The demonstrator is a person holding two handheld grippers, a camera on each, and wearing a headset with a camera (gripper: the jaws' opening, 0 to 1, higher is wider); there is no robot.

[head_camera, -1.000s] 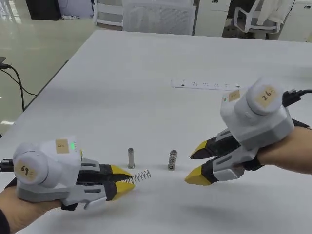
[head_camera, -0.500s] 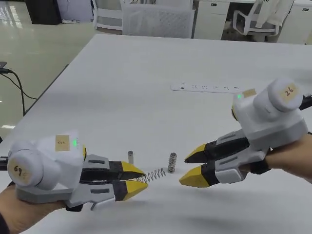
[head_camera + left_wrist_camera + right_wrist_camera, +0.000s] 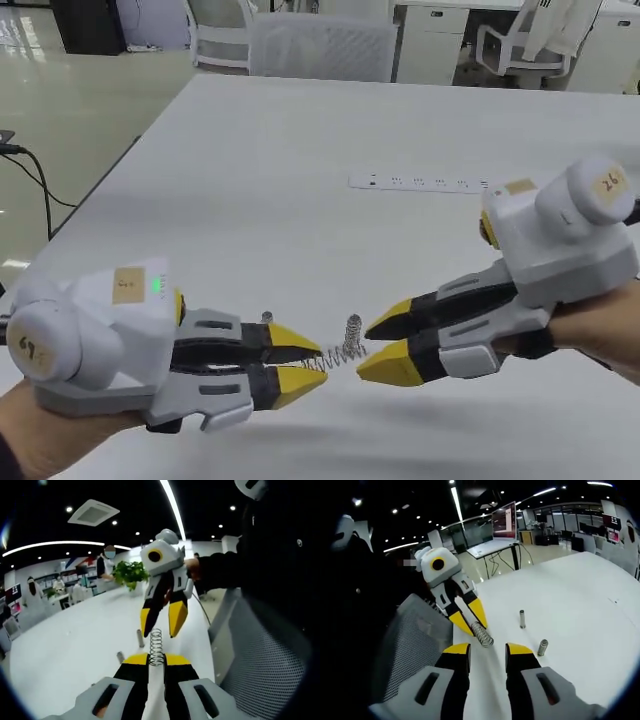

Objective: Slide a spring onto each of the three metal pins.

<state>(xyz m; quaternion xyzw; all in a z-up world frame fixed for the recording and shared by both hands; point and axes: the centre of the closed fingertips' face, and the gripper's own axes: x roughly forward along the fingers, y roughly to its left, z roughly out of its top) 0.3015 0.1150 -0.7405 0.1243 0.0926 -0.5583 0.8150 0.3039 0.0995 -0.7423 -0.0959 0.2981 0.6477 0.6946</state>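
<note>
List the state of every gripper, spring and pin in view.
left gripper, shut on the loose spring.
right gripper, open, holding nothing.
loose spring, clamped at one end, free end pointing toward the right gripper.
bare pin, upright, no spring on it.
sprung pin, upright, spring already on.

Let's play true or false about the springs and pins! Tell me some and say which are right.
1. The left tool pinches a spring. True.
2. The right tool is shut on a pin. False: its jaws are open and hold nothing.
3. A pin with a spring on it stands on the table. True.
4. The bare pin lies flat. False: it stands upright.
5. A power strip lies farther back on the table. True.
</note>
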